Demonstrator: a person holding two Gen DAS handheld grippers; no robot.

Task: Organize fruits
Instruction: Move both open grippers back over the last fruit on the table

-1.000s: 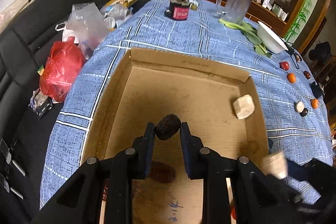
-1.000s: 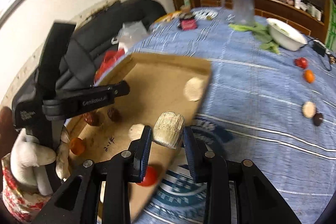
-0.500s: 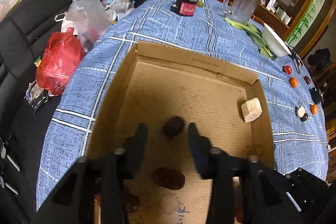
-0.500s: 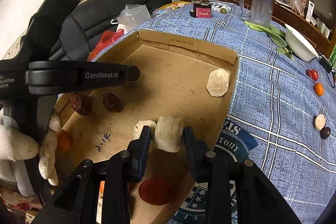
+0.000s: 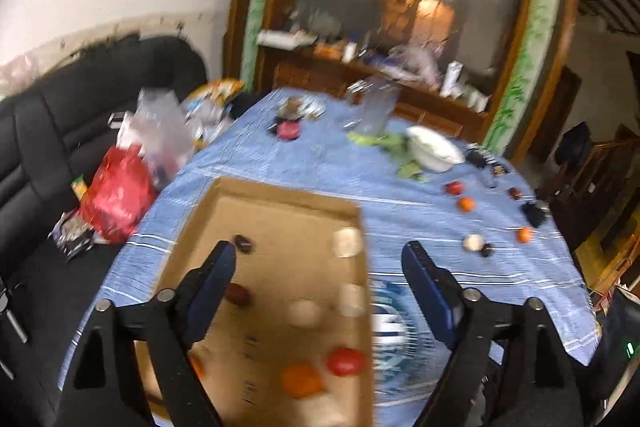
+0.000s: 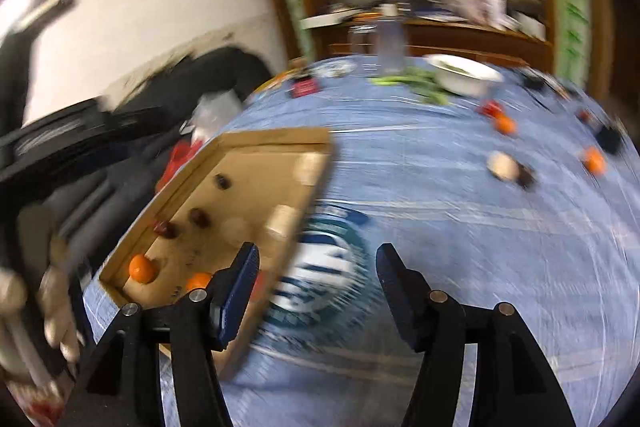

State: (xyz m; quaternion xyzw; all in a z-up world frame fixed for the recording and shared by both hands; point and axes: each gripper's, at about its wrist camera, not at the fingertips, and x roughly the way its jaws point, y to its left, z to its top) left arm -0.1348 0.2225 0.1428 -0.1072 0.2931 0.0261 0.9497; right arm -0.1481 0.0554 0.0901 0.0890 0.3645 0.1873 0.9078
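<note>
A shallow cardboard box (image 5: 280, 199) (image 6: 272, 141) lies on the blue checked tablecloth. It holds dark fruits (image 5: 243, 243) (image 6: 199, 217), pale pieces (image 5: 347, 242) (image 6: 282, 219), orange fruits (image 5: 301, 381) (image 6: 142, 268) and a red one (image 5: 346, 361). More fruits lie loose on the cloth at the right: red (image 5: 454, 187), orange (image 5: 466, 204) (image 6: 594, 161), pale (image 5: 474, 242) (image 6: 503, 165) and dark (image 5: 487, 250). My left gripper (image 5: 318, 259) is open and empty, raised above the box. My right gripper (image 6: 316, 259) is open and empty above the box's right edge. Both views are blurred.
A white bowl (image 5: 434, 149) (image 6: 464, 77) with green leaves (image 5: 384, 143), a glass jug (image 5: 374, 109) and a dark jar (image 5: 289, 131) stand at the table's far side. A red bag (image 5: 116, 197) and clear bags lie on the black sofa (image 5: 60, 115) at the left.
Both grippers have opened wide and lifted back. The left let go of the dark fruit, the right let go of the pale piece; both now lie in the box.
</note>
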